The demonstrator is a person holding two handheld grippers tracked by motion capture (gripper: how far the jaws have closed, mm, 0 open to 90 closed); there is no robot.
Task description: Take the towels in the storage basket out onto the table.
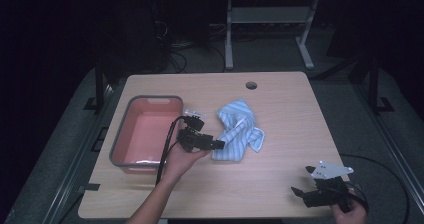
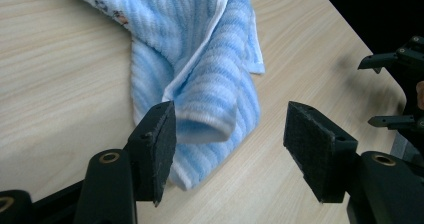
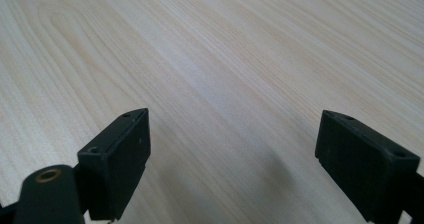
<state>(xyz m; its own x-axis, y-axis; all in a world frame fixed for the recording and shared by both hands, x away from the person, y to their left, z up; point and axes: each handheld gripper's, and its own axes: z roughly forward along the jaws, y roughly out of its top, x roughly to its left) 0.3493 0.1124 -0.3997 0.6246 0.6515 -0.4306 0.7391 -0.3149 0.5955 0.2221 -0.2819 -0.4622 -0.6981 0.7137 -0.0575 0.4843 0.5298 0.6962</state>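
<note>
A crumpled light-blue striped towel lies in the middle of the wooden table. My left gripper is held at the towel's left near edge, pointing right, its jaws open. In the left gripper view the towel lies just ahead, with a rolled fold reaching between the open jaws of the gripper, close to the left one. My right gripper hovers open at the table's near right corner. In the right gripper view the gripper has bare wood between its jaws.
A pink bin with a grey rim stands left of the towel, right behind my left hand. A round cable hole sits near the table's far edge. The right gripper appears far off in the left gripper view.
</note>
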